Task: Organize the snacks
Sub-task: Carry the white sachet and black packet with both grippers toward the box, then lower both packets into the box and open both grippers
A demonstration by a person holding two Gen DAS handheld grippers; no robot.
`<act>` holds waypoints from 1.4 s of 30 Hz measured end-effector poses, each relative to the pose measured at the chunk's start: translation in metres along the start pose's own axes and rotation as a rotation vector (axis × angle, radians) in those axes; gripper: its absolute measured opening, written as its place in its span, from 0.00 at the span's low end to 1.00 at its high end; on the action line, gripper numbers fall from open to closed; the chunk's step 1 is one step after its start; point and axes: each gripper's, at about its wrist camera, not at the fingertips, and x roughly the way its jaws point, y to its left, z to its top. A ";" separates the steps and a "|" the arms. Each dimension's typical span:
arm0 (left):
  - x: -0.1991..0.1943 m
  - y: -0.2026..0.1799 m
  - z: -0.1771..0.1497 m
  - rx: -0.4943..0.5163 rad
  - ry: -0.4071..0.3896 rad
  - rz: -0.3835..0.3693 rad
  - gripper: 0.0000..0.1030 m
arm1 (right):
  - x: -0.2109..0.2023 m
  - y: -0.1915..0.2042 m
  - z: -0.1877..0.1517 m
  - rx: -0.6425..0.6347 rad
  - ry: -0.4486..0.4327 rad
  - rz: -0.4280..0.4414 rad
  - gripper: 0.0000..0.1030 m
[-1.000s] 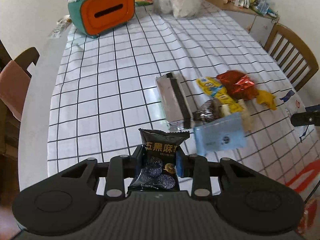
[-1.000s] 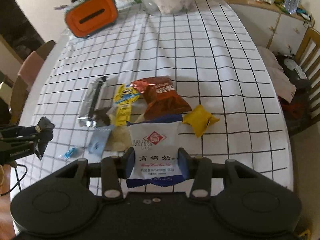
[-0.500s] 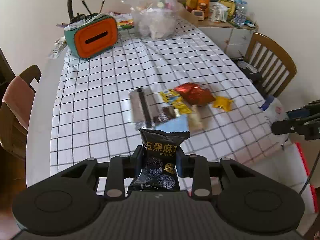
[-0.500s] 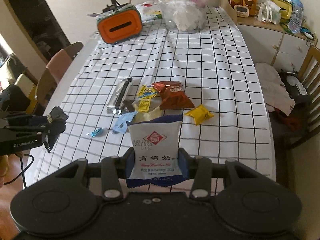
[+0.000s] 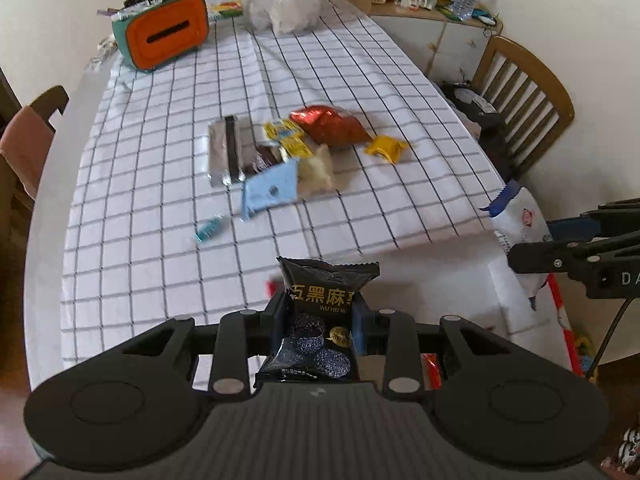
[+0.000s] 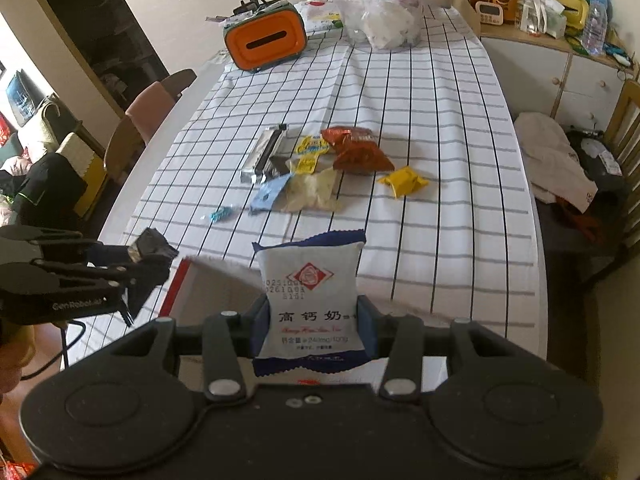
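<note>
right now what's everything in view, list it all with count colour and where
black snack packet: 1, black with gold print, clamped in the left gripper
white milk-candy packet: 1, white with blue edges, clamped in the right gripper
silver packet: 1, silver with a dark stripe, left of the pile on the table
red packet: 1, shiny red, far side of the pile
yellow packet: 1, yellow, right of the pile, apart
light blue packet: 1, near side of the pile
small teal candy: 1, alone, near left of the pile
orange box: 1, orange and teal, far left of the table
clear plastic bag: 1, far end
tablecloth: 1, white, black grid
left gripper: shut
right gripper: shut
</note>
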 end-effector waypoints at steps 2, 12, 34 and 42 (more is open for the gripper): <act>0.000 -0.010 -0.006 -0.004 0.005 -0.003 0.31 | -0.002 -0.003 -0.008 0.005 0.006 0.011 0.43; 0.021 -0.052 -0.029 -0.003 0.094 0.015 0.31 | 0.006 -0.016 -0.044 0.003 0.055 0.015 0.43; 0.113 -0.072 -0.040 -0.076 0.407 0.097 0.31 | 0.090 -0.018 -0.062 -0.069 0.200 -0.090 0.43; 0.128 -0.069 -0.041 -0.110 0.464 0.094 0.31 | 0.097 -0.014 -0.056 -0.079 0.227 -0.104 0.43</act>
